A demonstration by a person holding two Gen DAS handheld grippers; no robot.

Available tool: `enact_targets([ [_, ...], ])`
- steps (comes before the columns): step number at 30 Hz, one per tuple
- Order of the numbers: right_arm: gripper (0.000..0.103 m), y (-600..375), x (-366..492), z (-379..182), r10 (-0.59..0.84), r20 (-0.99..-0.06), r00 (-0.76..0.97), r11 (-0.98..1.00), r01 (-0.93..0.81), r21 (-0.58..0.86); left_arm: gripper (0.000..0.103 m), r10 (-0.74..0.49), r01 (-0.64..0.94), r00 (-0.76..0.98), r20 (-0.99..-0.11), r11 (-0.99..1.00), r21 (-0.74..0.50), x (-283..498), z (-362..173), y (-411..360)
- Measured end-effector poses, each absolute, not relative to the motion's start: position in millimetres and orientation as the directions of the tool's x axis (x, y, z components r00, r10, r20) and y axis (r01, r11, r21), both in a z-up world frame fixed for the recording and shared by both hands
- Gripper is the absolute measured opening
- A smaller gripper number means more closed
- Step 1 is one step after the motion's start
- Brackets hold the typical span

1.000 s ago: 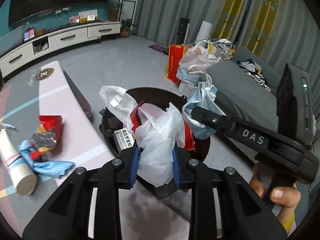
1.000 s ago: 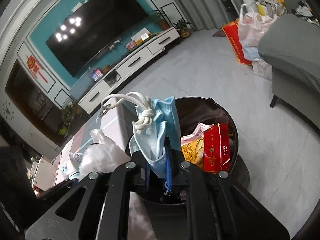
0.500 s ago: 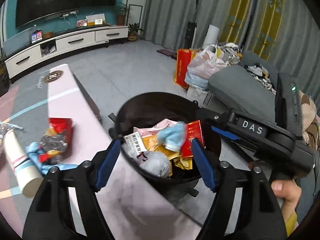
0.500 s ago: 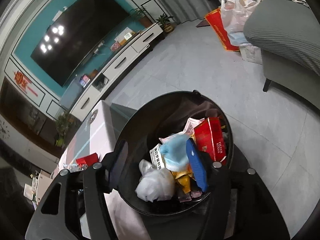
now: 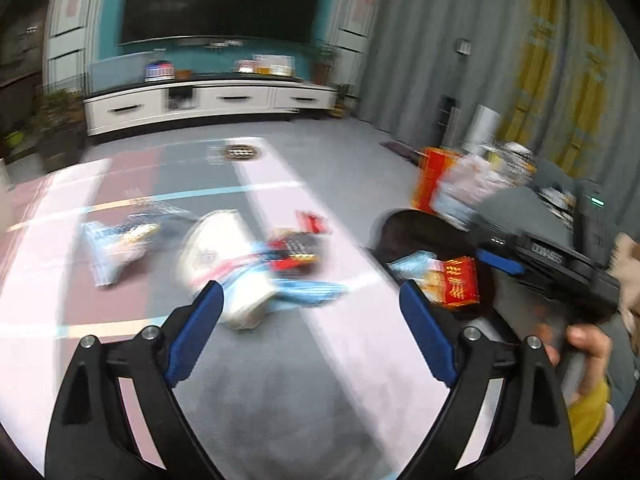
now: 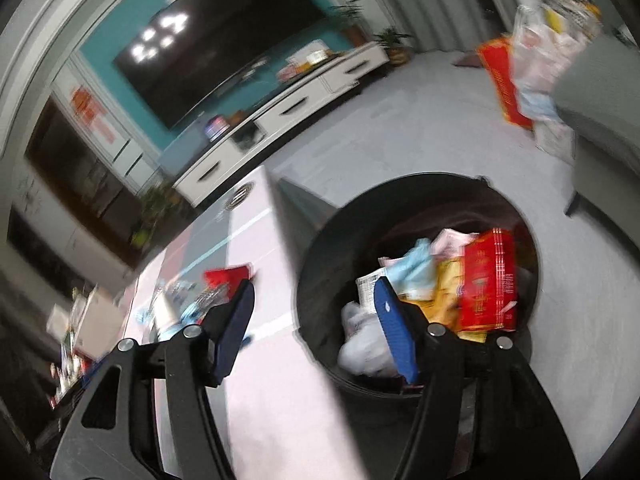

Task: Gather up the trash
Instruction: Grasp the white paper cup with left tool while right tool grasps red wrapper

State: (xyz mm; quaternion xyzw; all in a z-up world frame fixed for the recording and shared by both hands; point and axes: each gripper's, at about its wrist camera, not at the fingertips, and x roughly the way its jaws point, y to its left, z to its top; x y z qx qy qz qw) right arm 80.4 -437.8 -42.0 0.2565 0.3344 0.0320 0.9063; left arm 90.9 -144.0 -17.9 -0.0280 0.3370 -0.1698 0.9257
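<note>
Black bin holds colourful trash (blurred).

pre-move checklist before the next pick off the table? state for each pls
1. left gripper empty, jaws have just been opening: ok.
2. right gripper empty, open: ok.
3. Dropped white bag and blue mask inside the black bin: ok.
4. Trash left on the table: not ok; paper cup, red wrapper and blue cloth lie there.
5. Left view sharp enough to aim: not ok, blurred.
6. Which item is nearest the left pads: cannot tell, though the cup seems closest.
</note>
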Motion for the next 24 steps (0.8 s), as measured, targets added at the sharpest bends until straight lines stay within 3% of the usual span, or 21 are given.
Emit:
enact_targets([
  [3, 0.065, -407.9, 82.8, -38.9, 0.254, -0.601, 0.758, 0.897, 0.048, 0.439, 0.090, -0.262, 0.201, 0.729, -0.633, 0.965, -0.168, 94.9, -26.4, -106.5],
  [10, 0.065, -349.0, 111.1, -54.2, 0.269, -0.655, 0.706, 0.933, -0.021, 0.360, 0.090, -0.286, 0.120, 0.679, -0.676, 0.952, -0.283, 108.0, -50.6, -62.4],
  [18, 0.065, -335.6, 131.8, -63.5, 0.338, -0.625, 0.704, 0.869, 0.022, 0.495, 0.090, -0.304, 0.144, 0.672, -0.675, 0.948, -0.284, 115.1, -54.6, -77.2],
  [24, 0.065, -348.5, 136.6, -66.3, 0.360, -0.588, 0.724, 0.807, 0.074, 0.586, 0.090, -0.265, 0.174, 0.667, -0.697, 0.964, -0.201, 136.8, -56.1, -128.5],
])
